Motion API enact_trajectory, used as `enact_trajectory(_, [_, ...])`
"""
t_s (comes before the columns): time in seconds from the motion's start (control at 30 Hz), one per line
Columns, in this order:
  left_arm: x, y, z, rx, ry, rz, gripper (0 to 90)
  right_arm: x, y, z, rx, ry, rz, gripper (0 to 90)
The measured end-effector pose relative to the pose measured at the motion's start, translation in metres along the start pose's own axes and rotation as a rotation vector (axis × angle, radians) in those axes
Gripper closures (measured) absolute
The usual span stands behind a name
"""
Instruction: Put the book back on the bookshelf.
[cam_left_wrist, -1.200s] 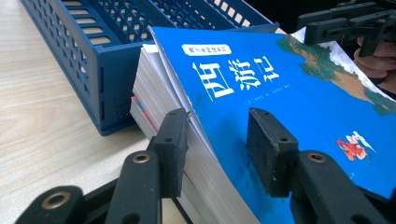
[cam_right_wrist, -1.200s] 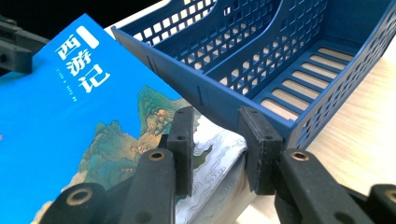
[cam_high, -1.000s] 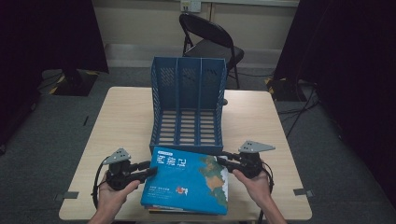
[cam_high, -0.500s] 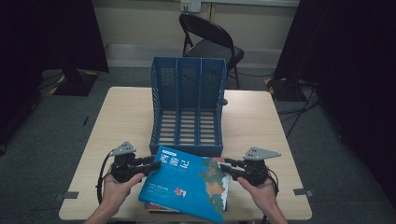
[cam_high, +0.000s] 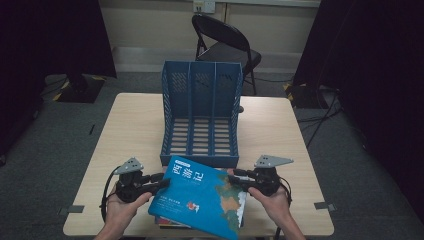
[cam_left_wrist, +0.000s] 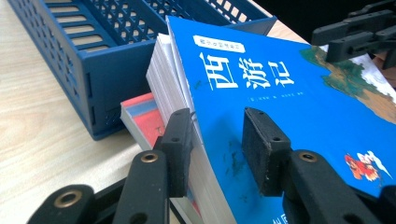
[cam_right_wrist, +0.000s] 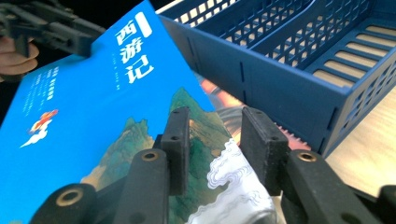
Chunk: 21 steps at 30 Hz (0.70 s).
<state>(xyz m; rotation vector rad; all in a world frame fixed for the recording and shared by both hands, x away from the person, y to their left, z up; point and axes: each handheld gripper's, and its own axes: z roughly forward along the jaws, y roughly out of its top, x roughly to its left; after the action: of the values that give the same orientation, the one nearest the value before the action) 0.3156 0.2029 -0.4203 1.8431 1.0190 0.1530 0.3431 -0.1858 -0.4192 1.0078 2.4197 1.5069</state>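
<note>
Both tongs grip the blue book (cam_high: 202, 197), tilted

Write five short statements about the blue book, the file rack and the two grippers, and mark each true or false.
1. The blue book lies on top of other books. True: a red-covered book shows under it.
2. The blue file rack holds two books. False: its three compartments are empty.
3. The left gripper has its jaws either side of the blue book's edge. True: one jaw stands at the page edges, the other over the cover; these jaws have just been closing.
4. The right gripper rests on the far side of the rack. False: it is at the blue book's right edge, near the person.
5. A folding chair stands on the table. False: it stands on the floor beyond the table.
</note>
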Motion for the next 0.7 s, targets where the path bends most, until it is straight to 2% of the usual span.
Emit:
enact_trajectory(0.2, [0.004, 0.004, 0.007, 0.005, -0.034, -0.005, 63.0, 0.006, -0.007, -0.01, 0.008, 0.006, -0.012, 64.5])
enact_trajectory(0.23, [0.004, 0.007, 0.01, 0.015, -0.042, 0.006, 63.1, 0.009, -0.009, -0.014, 0.014, 0.006, -0.015, 64.4])
enact_trajectory(0.43, [0.003, 0.014, 0.02, 0.026, -0.043, 0.006, 63.3, 0.013, -0.011, -0.022, 0.033, 0.02, -0.035, 65.6])
enact_trajectory(0.53, [0.003, 0.012, 0.019, 0.013, -0.043, 0.008, 63.4, 0.012, -0.002, -0.019, 0.031, 0.028, -0.054, 64.4])
enact_trajectory(0.67, [0.004, 0.011, 0.014, 0.026, -0.053, 0.0, 64.5, 0.008, 0.007, -0.01, 0.028, 0.045, -0.069, 65.0])
enact_trajectory(0.7, [0.002, 0.006, 0.009, 0.023, -0.056, -0.01, 64.3, 0.004, 0.01, -0.005, 0.037, 0.08, -0.065, 64.9])
